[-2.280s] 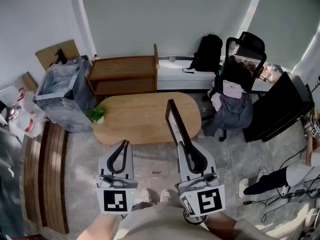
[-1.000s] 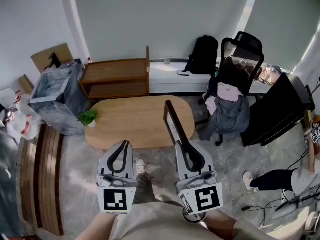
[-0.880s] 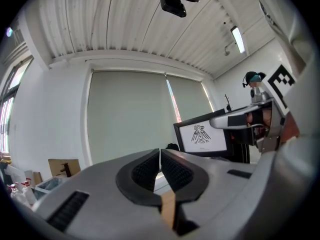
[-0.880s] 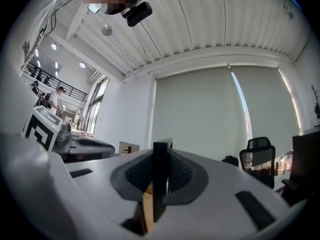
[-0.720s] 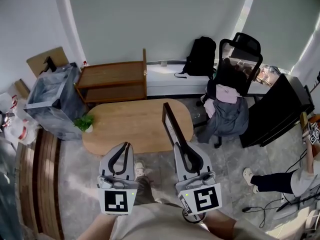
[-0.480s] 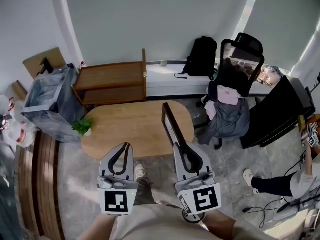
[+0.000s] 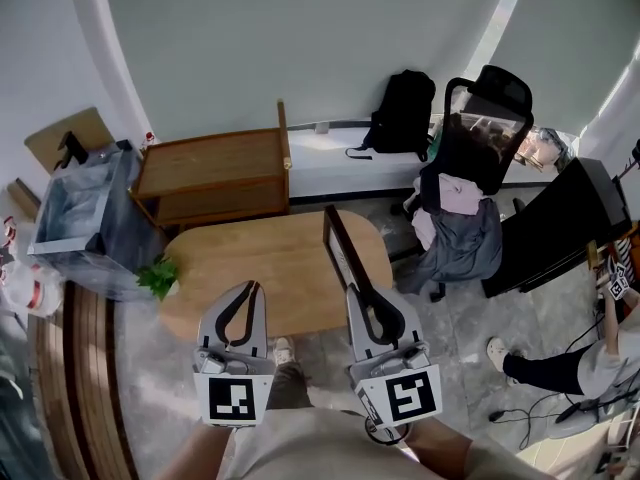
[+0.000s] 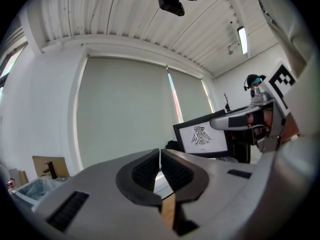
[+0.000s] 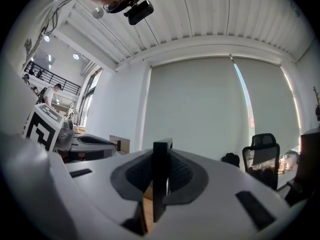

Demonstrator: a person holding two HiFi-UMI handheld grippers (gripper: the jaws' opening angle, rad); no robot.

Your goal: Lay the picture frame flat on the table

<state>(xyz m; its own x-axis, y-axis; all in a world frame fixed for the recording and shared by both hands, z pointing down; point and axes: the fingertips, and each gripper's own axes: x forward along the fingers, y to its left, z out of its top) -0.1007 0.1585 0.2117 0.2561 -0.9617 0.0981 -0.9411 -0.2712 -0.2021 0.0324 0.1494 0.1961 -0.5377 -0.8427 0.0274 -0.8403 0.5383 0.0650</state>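
A black picture frame (image 7: 342, 250) with a white bird print stands on edge in my right gripper (image 7: 357, 290), held above the oval wooden table (image 7: 260, 268). In the right gripper view the frame's dark edge (image 9: 160, 176) is clamped between the two pads. The left gripper view shows the frame's printed face (image 8: 202, 137) off to the right. My left gripper (image 7: 251, 289) is shut with nothing between its pads (image 8: 160, 171) and hovers over the table's near edge.
A small green plant (image 7: 157, 275) sits at the table's left end. Behind it are a wooden shelf unit (image 7: 212, 173) and a grey bin (image 7: 85, 218). An office chair with clothes (image 7: 465, 183), a black backpack (image 7: 400, 113) and a seated person's legs (image 7: 545, 363) are to the right.
The view has drifted toward the table, which now sits closer under the grippers. Both grippers keep their pose, and the frame stays upright in the right one.
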